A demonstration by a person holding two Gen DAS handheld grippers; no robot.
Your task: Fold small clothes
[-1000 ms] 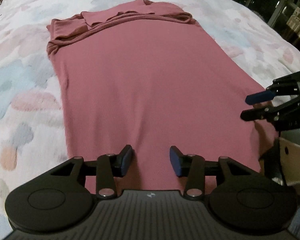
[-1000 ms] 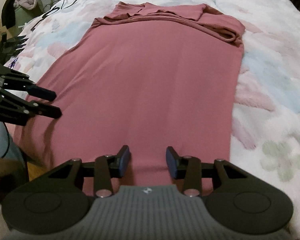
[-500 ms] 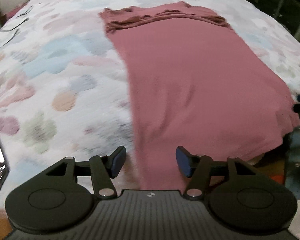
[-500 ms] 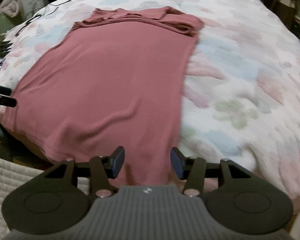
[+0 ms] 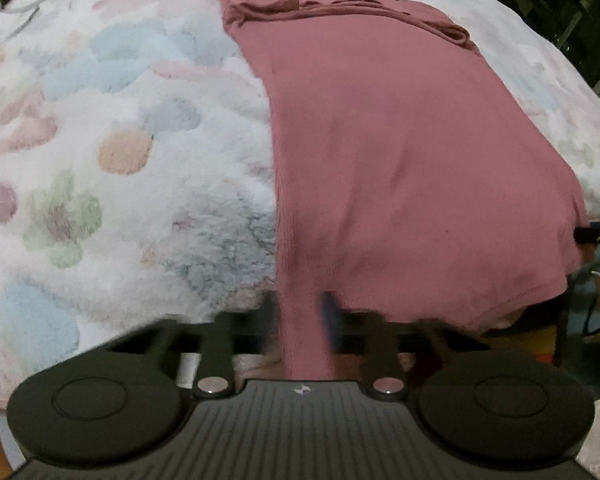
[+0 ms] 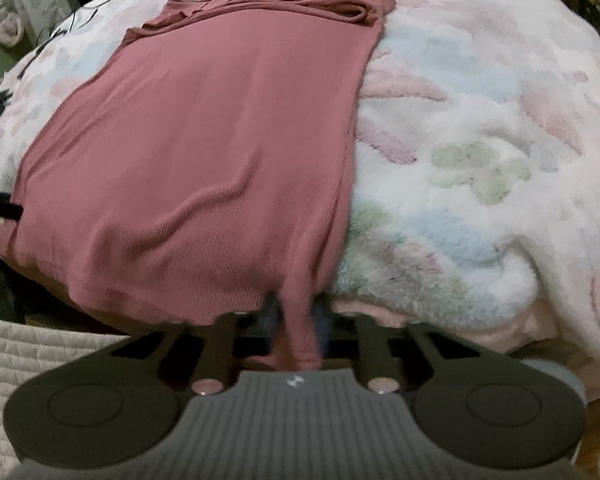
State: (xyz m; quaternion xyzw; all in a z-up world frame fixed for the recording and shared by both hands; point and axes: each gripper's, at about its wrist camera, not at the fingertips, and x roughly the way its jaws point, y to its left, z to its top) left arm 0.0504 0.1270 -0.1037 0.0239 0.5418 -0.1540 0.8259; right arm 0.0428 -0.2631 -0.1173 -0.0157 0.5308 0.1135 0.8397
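A dusty-pink garment [image 5: 380, 128] lies flat on a fluffy floral blanket, its far end folded over, its near hem hanging over the bed edge. My left gripper [image 5: 300, 312] is shut on the hem's near left corner. In the right wrist view the same garment [image 6: 204, 128] fills the left half, and my right gripper [image 6: 298, 316] is shut on the hem's near right corner. Both pairs of fingers are blurred. The right gripper's tip [image 5: 596, 234] shows at the garment's right edge in the left view.
The white floral blanket [image 5: 100, 160] covers the bed and shows in the right view [image 6: 480, 140]. A quilted grey mat [image 6: 32, 352] lies below the bed edge. Cables [image 6: 72, 20] and clutter sit at the far left.
Both grippers moved outward from the middle of the hem to its two corners and closed on the fabric. They were open before.
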